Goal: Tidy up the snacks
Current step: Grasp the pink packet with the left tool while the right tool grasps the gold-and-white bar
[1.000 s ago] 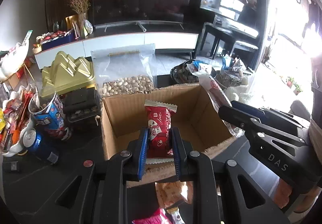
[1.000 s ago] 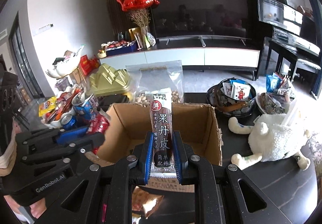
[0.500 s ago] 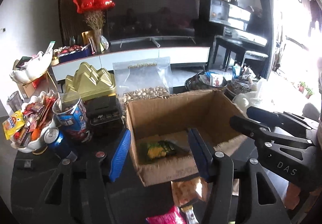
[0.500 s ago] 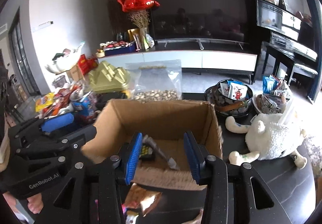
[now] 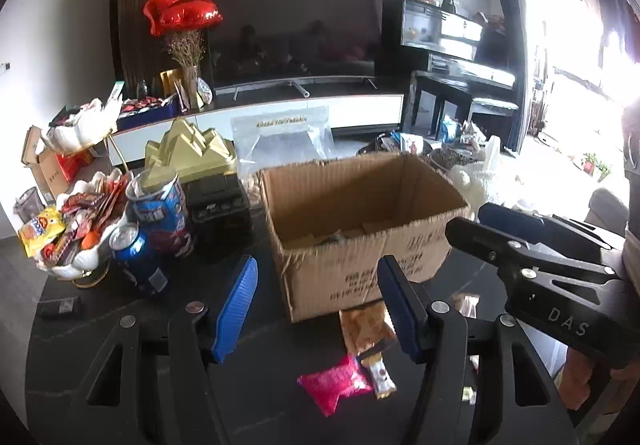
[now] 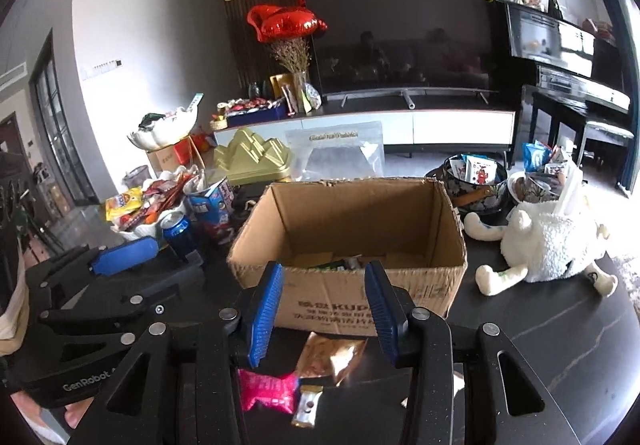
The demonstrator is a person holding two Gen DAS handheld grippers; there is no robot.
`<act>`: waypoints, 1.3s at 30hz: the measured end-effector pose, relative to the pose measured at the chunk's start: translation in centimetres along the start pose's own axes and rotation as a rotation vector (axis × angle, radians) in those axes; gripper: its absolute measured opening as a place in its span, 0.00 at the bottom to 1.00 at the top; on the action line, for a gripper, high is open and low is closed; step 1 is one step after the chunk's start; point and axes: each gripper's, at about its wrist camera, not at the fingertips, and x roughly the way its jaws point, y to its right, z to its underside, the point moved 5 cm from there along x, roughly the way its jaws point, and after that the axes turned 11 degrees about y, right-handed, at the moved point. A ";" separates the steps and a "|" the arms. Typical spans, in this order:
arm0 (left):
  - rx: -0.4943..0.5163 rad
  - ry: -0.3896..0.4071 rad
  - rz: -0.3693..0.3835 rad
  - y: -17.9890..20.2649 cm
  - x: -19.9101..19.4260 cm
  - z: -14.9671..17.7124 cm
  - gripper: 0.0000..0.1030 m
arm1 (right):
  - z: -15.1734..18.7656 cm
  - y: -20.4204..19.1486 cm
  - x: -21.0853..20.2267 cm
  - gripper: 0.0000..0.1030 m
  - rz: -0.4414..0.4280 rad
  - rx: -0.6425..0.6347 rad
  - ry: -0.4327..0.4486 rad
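Note:
An open cardboard box (image 5: 360, 201) (image 6: 360, 221) stands on the dark table, with a few snack packets lying low inside it. My left gripper (image 5: 317, 265) hangs in front of the box's near wall; its jaws are opening and nothing is between them. My right gripper (image 6: 324, 269) is open and empty too, just short of the same wall. On the table before the box lie a pink packet (image 5: 334, 385) (image 6: 268, 389), a golden-brown packet (image 5: 364, 329) (image 6: 332, 357) and a small bar (image 5: 378, 373) (image 6: 308, 405).
Left of the box are a blue can (image 5: 136, 261), a paper snack cup (image 5: 160, 209), a white bowl of snacks (image 5: 72, 233), a black box (image 5: 218, 205) and a gold tin (image 5: 188, 153). A plush sheep (image 6: 552, 241) and snack bowls (image 6: 476, 181) sit at the right.
Both grippers opened and let go of their packets, the red one and the long dark one, which dropped into the box. Both then drew back from over the box to its near side.

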 end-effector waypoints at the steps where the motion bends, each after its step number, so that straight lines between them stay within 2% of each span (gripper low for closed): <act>1: -0.001 -0.005 0.006 -0.1 -0.2 0.5 0.60 | 0.4 -0.3 -0.2 0.43 0.000 0.000 0.001; 11: -0.029 -0.060 0.028 -0.7 -0.7 5.6 0.60 | 4.9 -1.5 0.1 0.43 -0.038 0.036 -0.063; 27: -0.055 -0.168 0.104 -0.6 3.3 11.9 0.60 | 12.9 -0.8 4.0 0.43 -0.051 0.055 -0.231; 33: -0.090 -0.218 0.148 -0.7 5.1 13.9 0.60 | 15.0 -0.9 5.1 0.42 -0.044 0.032 -0.283; 39: -0.117 -0.240 0.157 -0.9 6.2 15.3 0.59 | 15.9 -0.7 5.6 0.42 -0.028 0.010 -0.302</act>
